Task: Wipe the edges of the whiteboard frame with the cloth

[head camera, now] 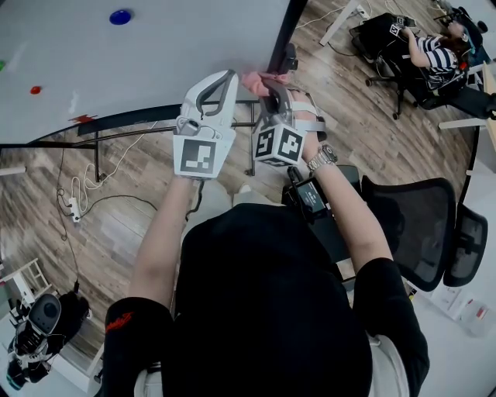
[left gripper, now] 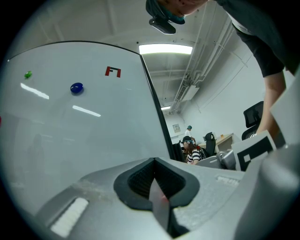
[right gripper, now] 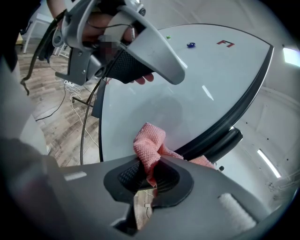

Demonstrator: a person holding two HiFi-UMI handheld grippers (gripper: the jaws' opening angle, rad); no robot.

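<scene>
The whiteboard [head camera: 155, 54] has a black frame [head camera: 284, 35] down its right side and along its lower edge. My right gripper [head camera: 271, 87] is shut on a pink cloth [head camera: 256, 79] at the board's lower right corner. In the right gripper view the cloth [right gripper: 149, 143] bunches out of the jaws of the right gripper [right gripper: 147, 180] against the dark frame [right gripper: 234, 117]. My left gripper [head camera: 225, 77] hangs just left of it, in front of the board, shut on nothing. In the left gripper view, the left gripper [left gripper: 154, 187] faces the board [left gripper: 70, 122] and its frame [left gripper: 154, 103].
A blue magnet [head camera: 120, 16] and a red magnet [head camera: 35, 90] sit on the board. Cables and a power strip [head camera: 74, 205] lie on the wood floor under it. A black mesh office chair [head camera: 418, 225] stands at the right. A seated person [head camera: 434, 50] is far right.
</scene>
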